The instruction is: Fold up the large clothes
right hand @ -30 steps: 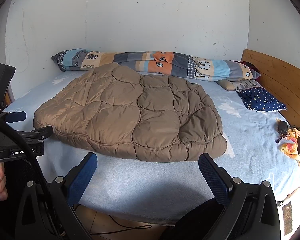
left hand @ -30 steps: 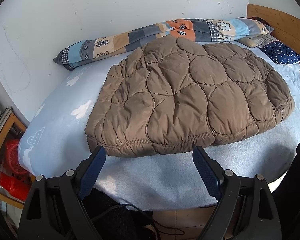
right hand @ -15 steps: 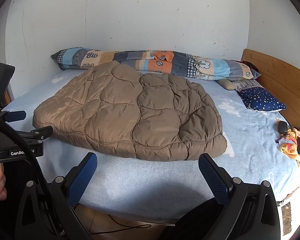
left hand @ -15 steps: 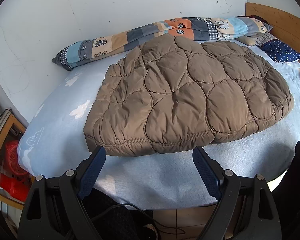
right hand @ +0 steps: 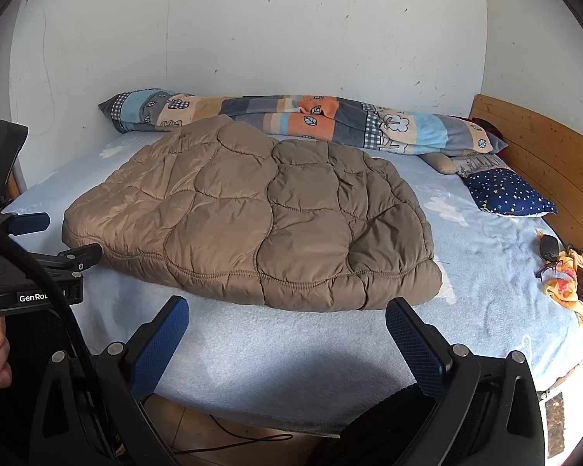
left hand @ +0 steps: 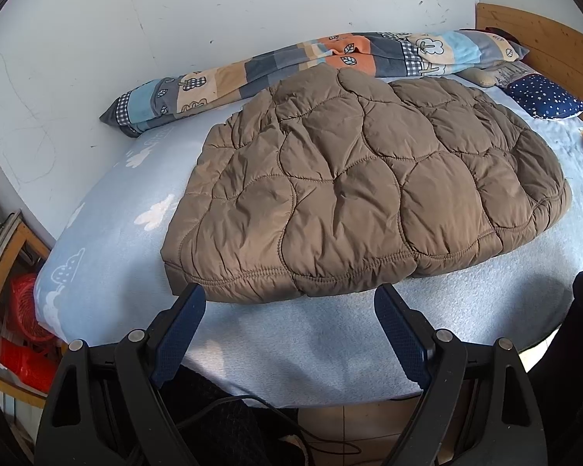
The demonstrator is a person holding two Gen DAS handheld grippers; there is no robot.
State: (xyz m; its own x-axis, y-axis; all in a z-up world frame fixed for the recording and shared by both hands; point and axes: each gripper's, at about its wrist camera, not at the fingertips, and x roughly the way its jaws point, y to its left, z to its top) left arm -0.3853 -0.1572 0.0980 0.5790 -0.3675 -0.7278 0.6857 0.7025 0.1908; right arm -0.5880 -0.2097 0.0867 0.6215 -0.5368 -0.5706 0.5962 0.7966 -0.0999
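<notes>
- On the bed [right hand: 276,353], near its front edge, the brown quilted jacket [left hand: 369,194] lies flat, already doubled over into a thick pad, its stitched hem running along that edge.
- The left gripper [left hand: 287,330] hovers just short of the hem toward the jacket's left front corner, jaws spread wide and holding nothing; the left tip appears at the corner, though I cannot tell whether it touches.
- The right gripper [right hand: 283,338] hangs over the bare sheet before the right half of the hem, equally wide open and empty.
- Risk, as I judge it: the padded shell looks slippery and springy, so a pinch catching only the top layer would peel the fold apart instead of lifting both layers.
- A second risk: the two corners raised unevenly would skew the next fold and let trapped air puff it back open.
- Pulling toward the front edge could drag the jacket off the bed.
- Around: a patchwork rolled blanket [right hand: 299,124] lies along the back edge by the wall, touching or just beside the jacket's far side, so a fold thrown backward may land on it.
- A star-print pillow [right hand: 509,194] sits at the right end by the wooden headboard [right hand: 544,155]; a floral cloth with small dark items [right hand: 571,279] lies near the right front corner, well apart from the jacket.
</notes>
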